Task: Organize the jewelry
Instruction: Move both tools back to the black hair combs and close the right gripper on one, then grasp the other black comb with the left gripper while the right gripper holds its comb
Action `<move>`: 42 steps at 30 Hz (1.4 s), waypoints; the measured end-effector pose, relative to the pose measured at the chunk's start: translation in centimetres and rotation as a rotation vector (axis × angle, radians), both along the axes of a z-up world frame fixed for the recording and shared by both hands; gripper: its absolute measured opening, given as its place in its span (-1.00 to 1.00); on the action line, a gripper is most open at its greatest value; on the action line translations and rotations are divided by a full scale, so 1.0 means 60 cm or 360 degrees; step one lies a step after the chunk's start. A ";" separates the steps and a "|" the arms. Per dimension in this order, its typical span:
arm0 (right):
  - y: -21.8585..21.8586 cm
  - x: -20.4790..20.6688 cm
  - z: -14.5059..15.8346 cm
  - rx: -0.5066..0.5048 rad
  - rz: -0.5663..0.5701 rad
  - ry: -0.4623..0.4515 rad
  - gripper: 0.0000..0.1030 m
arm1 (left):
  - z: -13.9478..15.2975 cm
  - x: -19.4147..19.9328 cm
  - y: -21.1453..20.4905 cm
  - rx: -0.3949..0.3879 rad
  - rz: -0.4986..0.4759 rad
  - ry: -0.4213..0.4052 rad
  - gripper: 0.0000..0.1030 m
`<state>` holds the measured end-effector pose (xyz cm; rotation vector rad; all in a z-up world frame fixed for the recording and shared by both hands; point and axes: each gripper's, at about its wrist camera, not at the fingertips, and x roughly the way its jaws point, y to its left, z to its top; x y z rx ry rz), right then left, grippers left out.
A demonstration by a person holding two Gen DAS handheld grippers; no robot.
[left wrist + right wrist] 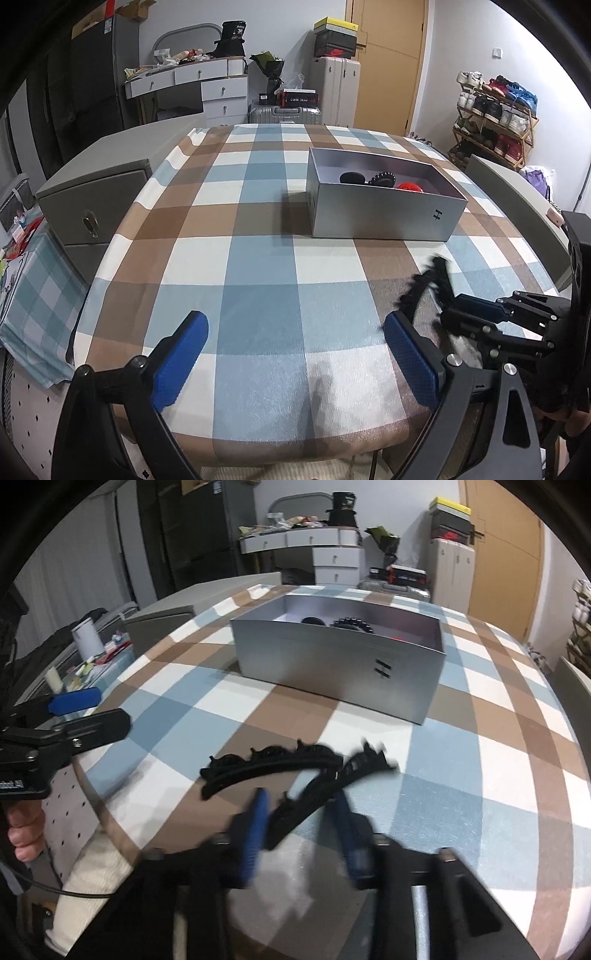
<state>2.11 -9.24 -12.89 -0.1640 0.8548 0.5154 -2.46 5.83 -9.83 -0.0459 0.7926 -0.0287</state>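
Left wrist view: the left gripper [295,354] hangs over the checked cloth [258,258] on the counter, fingers spread wide with nothing between them. A silver box [384,218] stands further back, holding dark pieces and something red.

Right wrist view: the right gripper [299,823] has its blurred blue fingers [255,834] closed in around one arm of a black hair clip [295,775] lying in front of the box; whether the pads press on it cannot be told.

A bench [258,258] covered with a blue, brown and white checked cloth [480,794] carries the things. A grey open box [380,218] stands toward its far side. A black toothed hair clip [295,771] lies near the front edge.
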 end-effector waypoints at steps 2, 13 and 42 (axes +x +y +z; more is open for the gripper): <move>-0.003 -0.001 0.000 0.0023 0.0014 0.0006 -0.71 | 0.000 0.000 -0.002 0.0006 -0.0005 0.0002 0.82; -0.044 -0.008 0.022 0.0173 -0.0017 -0.0025 -0.72 | -0.003 0.015 -0.015 -0.0008 -0.0064 0.0054 0.82; -0.193 -0.011 0.062 0.0358 -0.0292 -0.0164 -0.71 | -0.044 0.091 -0.120 0.0113 -0.0460 0.0352 0.33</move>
